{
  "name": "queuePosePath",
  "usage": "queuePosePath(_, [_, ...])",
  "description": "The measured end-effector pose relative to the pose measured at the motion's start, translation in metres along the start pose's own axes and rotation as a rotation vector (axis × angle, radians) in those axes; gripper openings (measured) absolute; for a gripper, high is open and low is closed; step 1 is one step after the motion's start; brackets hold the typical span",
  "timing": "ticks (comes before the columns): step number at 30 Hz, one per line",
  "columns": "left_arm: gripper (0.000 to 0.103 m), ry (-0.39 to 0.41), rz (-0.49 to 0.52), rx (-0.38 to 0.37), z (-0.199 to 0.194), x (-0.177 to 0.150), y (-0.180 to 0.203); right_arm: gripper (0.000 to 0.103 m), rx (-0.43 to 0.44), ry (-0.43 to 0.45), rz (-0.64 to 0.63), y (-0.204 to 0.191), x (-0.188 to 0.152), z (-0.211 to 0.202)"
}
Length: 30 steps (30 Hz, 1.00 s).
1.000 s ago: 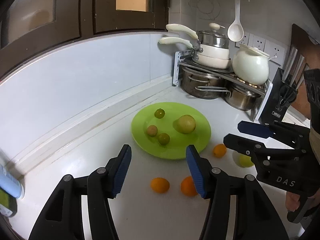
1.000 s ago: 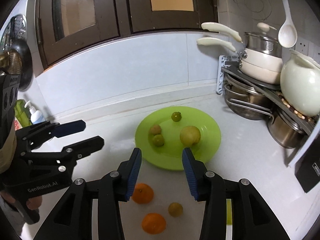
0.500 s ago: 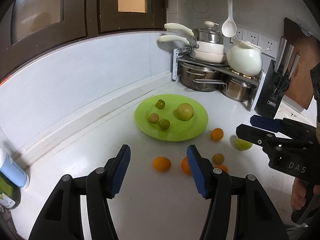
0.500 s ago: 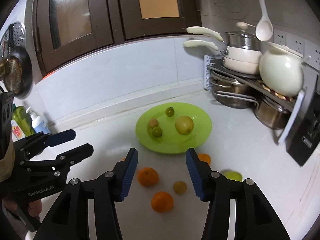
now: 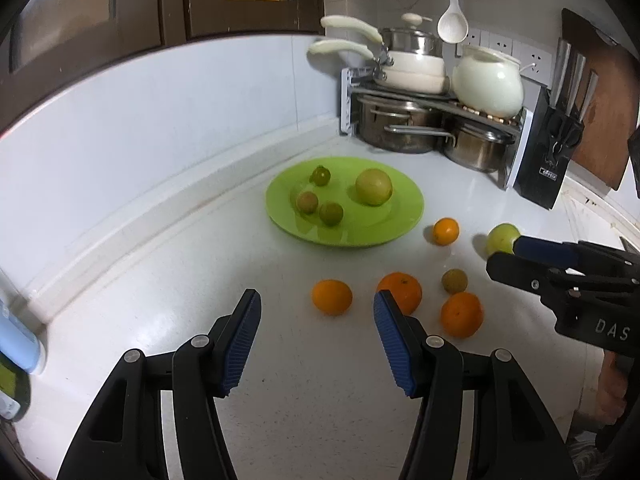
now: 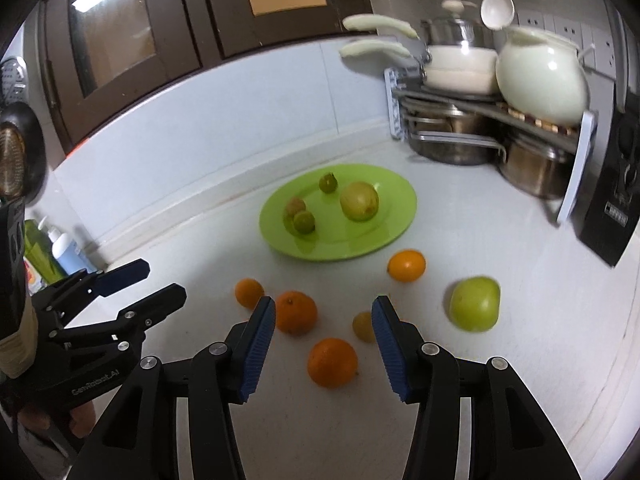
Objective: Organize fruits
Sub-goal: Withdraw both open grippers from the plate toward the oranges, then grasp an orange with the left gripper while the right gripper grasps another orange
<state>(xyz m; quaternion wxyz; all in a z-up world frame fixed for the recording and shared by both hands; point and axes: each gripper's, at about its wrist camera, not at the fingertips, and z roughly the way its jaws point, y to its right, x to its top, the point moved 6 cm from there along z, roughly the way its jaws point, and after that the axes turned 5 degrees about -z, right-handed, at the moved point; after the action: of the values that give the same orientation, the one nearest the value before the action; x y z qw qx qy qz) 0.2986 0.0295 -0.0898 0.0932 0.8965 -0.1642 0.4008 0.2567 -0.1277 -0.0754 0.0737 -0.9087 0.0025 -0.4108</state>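
4 oranges [image 6: 332,362], green apple [image 6: 476,304] loose nr green plate [image 6: 394,224].

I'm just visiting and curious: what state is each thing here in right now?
Left gripper: open, empty.
Right gripper: open, empty.
Plate: holds four fruits.
Oranges: four, loose on the counter.
Apple: on the counter.
Small fruit: on the counter.

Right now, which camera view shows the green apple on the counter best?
The right wrist view: the green apple lies whole and unobstructed on the white counter, right of the oranges. In the left wrist view it is small, near the edge, and partly hidden behind the right tool.
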Motion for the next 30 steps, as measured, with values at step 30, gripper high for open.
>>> queuePosePath(30, [0.051, -0.112, 0.014, -0.090, 0.086, -0.011, 0.003, 0.051, -0.019, -0.209, 0.095, 0.007, -0.049, 0.058])
